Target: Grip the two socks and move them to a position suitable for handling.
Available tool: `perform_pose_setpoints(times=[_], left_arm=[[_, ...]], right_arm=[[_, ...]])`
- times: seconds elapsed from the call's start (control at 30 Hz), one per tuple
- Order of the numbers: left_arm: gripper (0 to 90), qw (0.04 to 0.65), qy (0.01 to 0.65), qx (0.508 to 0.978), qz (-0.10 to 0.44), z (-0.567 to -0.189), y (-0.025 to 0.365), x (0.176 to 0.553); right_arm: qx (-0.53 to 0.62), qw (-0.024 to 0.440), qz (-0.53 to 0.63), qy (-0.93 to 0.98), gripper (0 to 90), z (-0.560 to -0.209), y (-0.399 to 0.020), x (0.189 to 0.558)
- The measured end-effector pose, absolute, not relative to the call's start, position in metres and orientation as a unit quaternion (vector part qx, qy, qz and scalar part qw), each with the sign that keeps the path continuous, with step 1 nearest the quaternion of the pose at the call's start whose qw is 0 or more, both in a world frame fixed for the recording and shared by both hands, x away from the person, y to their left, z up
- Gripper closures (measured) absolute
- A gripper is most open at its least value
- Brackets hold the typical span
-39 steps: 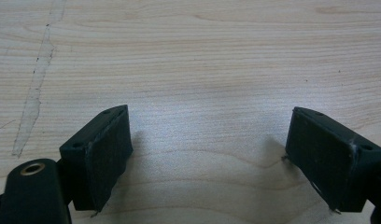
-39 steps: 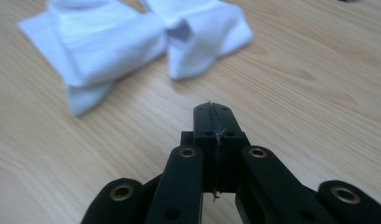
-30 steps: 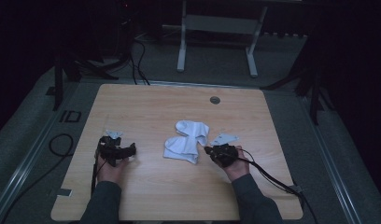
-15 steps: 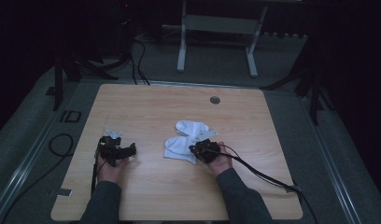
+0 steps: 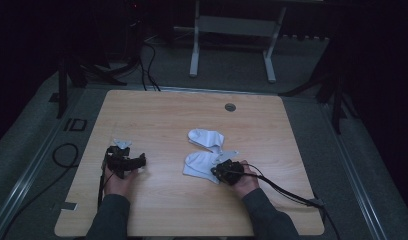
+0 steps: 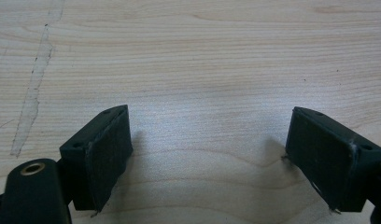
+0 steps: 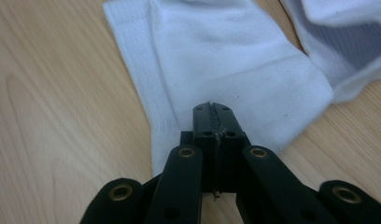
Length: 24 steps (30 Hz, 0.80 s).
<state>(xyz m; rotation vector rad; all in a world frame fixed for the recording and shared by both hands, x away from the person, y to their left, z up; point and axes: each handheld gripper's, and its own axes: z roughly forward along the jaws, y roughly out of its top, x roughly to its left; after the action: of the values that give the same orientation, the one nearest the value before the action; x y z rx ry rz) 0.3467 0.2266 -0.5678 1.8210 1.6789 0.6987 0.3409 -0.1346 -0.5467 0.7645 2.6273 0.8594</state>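
Two white socks (image 5: pixel 204 150) on table (image 5: pixel 157 115); right tongs (image 7: pixel 212 109) pressed together over one | left tongs (image 6: pixel 212 149) spread

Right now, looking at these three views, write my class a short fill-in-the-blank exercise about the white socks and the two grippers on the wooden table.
1. The two soft white fabric socks lie on a light ____ table.
2. The right gripper has its black jaws ____, over the nearer white sock.
3. The left gripper has its jaws ____, with bare table between them.

Missing words: wooden; shut; open
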Motion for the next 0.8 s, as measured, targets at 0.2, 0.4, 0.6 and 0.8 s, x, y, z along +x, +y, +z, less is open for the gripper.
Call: perform_pose_setpoints(times=[0.2, 0.4, 0.6, 0.8], left_arm=[[14.6, 0.280, 0.626, 0.679, 0.261, -0.568, 0.227, 0.347], [14.5, 0.280, 0.626, 0.680, 0.261, -0.568, 0.227, 0.347], [14.5, 0.280, 0.626, 0.680, 0.261, -0.568, 0.227, 0.347], [14.5, 0.280, 0.626, 0.680, 0.261, -0.568, 0.227, 0.347]], right_arm=[[0.261, 0.142, 0.277, 0.914, 82.4, -0.542, -0.144, 0.341], [0.253, 0.135, 0.308, 0.907, 77.5, -0.526, -0.126, 0.342], [0.246, 0.126, 0.325, 0.904, 73.8, -0.521, -0.105, 0.347], [0.254, 0.096, 0.337, 0.902, 72.5, -0.529, -0.090, 0.356]])
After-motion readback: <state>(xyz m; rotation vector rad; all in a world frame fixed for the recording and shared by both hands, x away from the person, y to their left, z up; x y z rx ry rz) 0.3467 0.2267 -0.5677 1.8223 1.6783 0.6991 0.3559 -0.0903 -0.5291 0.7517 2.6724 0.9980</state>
